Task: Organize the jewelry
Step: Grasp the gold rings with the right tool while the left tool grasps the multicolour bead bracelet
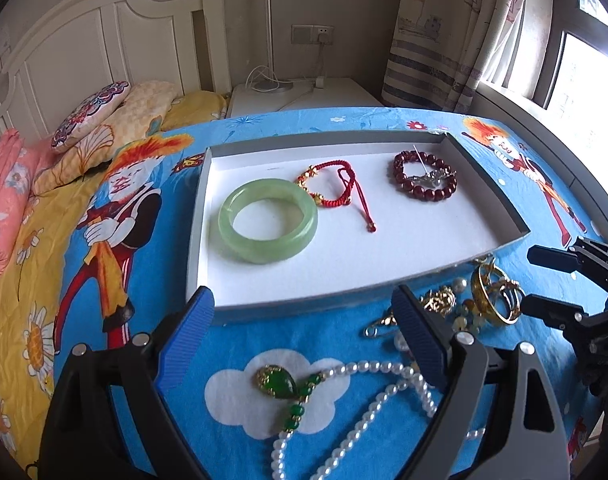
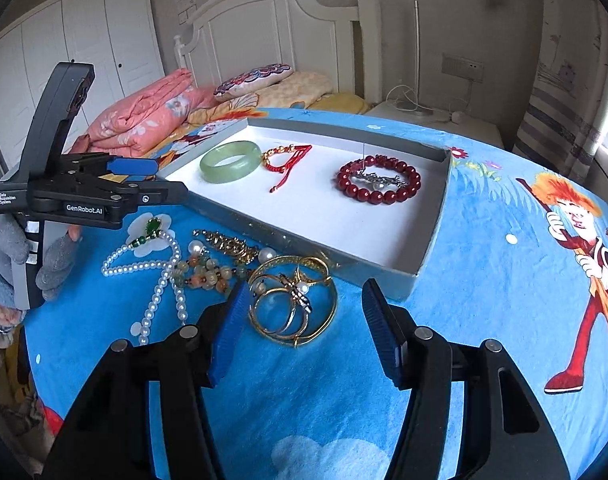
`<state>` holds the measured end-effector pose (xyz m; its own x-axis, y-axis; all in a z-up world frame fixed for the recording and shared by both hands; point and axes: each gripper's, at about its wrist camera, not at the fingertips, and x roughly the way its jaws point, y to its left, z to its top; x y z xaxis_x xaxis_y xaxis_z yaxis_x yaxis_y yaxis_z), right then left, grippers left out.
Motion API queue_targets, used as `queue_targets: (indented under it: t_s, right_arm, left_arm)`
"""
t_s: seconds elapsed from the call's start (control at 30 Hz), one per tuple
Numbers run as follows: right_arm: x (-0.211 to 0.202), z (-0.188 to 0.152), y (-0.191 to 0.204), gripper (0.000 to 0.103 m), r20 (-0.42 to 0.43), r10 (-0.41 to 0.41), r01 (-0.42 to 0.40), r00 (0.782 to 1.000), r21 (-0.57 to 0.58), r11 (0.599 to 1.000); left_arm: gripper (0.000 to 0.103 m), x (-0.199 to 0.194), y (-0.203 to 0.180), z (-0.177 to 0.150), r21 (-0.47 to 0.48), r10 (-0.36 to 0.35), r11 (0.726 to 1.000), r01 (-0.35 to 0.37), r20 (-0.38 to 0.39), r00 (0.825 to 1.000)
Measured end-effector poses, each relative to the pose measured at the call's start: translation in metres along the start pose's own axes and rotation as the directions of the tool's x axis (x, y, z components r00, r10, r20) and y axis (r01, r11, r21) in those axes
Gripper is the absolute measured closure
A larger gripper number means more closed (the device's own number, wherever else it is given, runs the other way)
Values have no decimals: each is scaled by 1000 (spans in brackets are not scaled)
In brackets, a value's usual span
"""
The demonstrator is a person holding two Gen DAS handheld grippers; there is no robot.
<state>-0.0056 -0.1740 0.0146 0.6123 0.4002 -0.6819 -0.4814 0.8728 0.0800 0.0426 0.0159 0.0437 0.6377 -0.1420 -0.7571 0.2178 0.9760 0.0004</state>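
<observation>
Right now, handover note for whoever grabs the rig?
Left gripper: open, empty, over the pearl necklace with the green pendant.
Right gripper: open, empty, over the gold bangles.
Done: green jade bangle, red cord bracelet and dark red bead bracelet lie in the tray, with a small silver piece on the bead bracelet.
Left: the pearl necklace, gold bangles, stone bead strand, gold chain piece and loose pearls sit on the blue cloth in front of the tray.
</observation>
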Motion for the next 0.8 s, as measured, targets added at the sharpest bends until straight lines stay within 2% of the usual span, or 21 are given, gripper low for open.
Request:
queue_targets:
  t_s: [0.17, 0.57, 0.63, 0.8]
  right_arm:
    - [7, -6, 6, 63, -47, -31, 29, 998, -40, 999]
    - [17, 5, 20, 74, -81, -58, 52, 995, -81, 995]
    - [22, 5, 21, 75, -96, -70, 62, 993, -85, 994]
    - [28, 2, 20, 87, -99, -96, 88, 990, -83, 993]
  left_arm:
    - [13, -19, 3, -27, 27, 10, 1000, -11, 7, 1000]
    - [12, -47, -6, -82, 123, 25, 992, -25, 7, 1000]
    - [12, -46, -4, -86, 117, 13, 993, -13, -1, 1000]
    - [12, -40, 6, -87, 78, -9, 997, 10, -16, 1000]
